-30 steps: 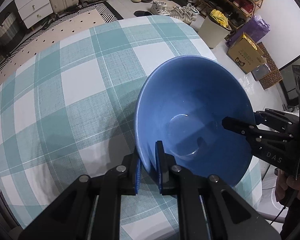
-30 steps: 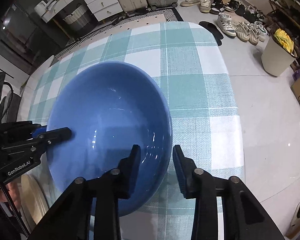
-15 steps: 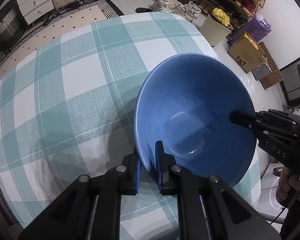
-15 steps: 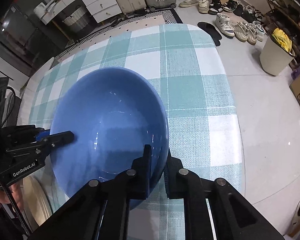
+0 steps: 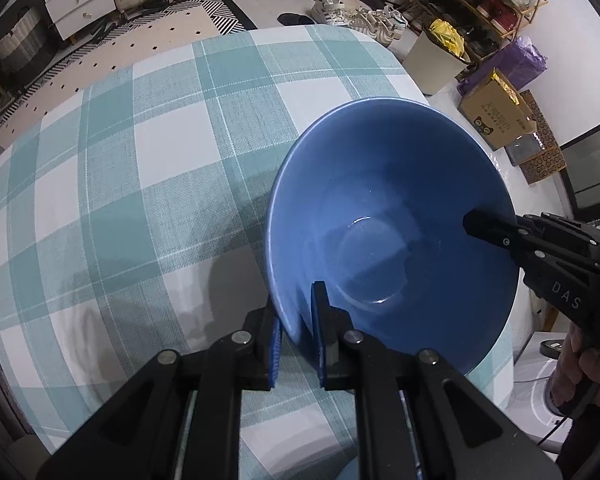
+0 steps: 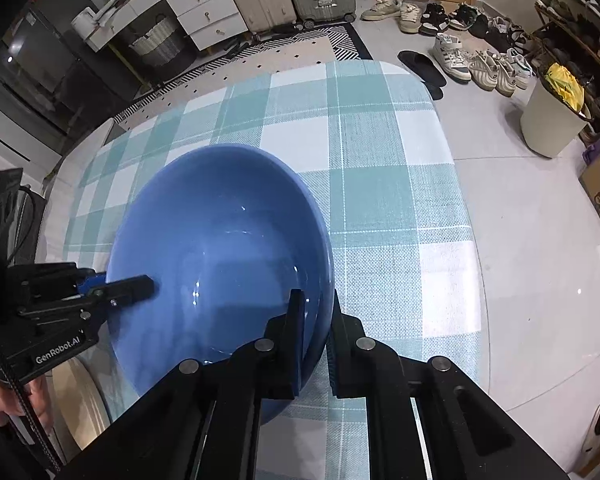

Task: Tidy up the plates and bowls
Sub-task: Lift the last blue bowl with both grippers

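Note:
A large blue bowl [image 5: 388, 216] is held above the teal checked tablecloth [image 5: 140, 160], and it also shows in the right wrist view [image 6: 220, 248]. My left gripper [image 5: 296, 320] is shut on the bowl's near rim, one finger inside and one outside. My right gripper [image 6: 314, 320] is shut on the opposite rim in the same way. In the left wrist view the right gripper's inner fingertip [image 5: 480, 226] lies inside the bowl at the right. A stack of cream plates [image 6: 80, 396] lies under the bowl's left side in the right wrist view.
The tablecloth [image 6: 380, 184] covers a rounded table. Beyond its far edge are a patterned rug [image 5: 148, 36], a row of shoes [image 6: 460, 56], a white bin [image 6: 552, 120] and a cardboard box [image 5: 496, 116].
My right gripper has closed on the bowl's rim; a second ago its fingers were apart around it. The bowl has risen and shifted slightly over the table.

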### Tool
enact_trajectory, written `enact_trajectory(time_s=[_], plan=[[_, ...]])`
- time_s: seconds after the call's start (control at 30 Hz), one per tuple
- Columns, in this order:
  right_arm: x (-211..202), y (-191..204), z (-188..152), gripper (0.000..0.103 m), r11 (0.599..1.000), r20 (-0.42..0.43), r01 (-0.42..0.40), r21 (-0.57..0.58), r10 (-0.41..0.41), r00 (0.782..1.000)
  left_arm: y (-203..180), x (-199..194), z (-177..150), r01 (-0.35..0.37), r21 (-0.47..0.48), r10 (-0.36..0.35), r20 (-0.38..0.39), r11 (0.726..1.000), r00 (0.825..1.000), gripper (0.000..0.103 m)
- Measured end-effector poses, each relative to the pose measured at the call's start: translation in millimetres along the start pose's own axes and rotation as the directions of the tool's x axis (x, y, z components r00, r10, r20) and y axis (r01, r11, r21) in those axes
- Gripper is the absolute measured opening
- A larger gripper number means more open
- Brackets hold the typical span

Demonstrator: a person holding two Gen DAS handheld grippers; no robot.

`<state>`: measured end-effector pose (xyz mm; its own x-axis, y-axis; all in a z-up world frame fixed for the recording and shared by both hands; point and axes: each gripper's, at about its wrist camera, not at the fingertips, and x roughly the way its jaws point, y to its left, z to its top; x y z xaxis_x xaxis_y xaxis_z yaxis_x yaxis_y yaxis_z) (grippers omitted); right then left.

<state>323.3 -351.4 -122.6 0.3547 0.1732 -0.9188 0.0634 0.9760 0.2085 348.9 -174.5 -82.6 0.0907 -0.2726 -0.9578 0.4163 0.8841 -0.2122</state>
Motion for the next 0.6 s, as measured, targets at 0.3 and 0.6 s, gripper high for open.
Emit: enact_trajectory(time_s=[0.3,0.6], plan=[[-29.9,20.6,-4.3,0.009,0.999,0.045,0.019,-0.03,-0.017,0.999,0.7,-27.0,-11.1,0.012,-0.01,-0.012,0.02,1.0,1.0,0.011],[-67.1,38.1,-23.2,0.009,1.0,0.071,0.0,-0.025,0.002,0.998,-3.5,-62.6,-36.2,0.016,-0.01,-0.016,0.056,1.0,0.998,0.011]])
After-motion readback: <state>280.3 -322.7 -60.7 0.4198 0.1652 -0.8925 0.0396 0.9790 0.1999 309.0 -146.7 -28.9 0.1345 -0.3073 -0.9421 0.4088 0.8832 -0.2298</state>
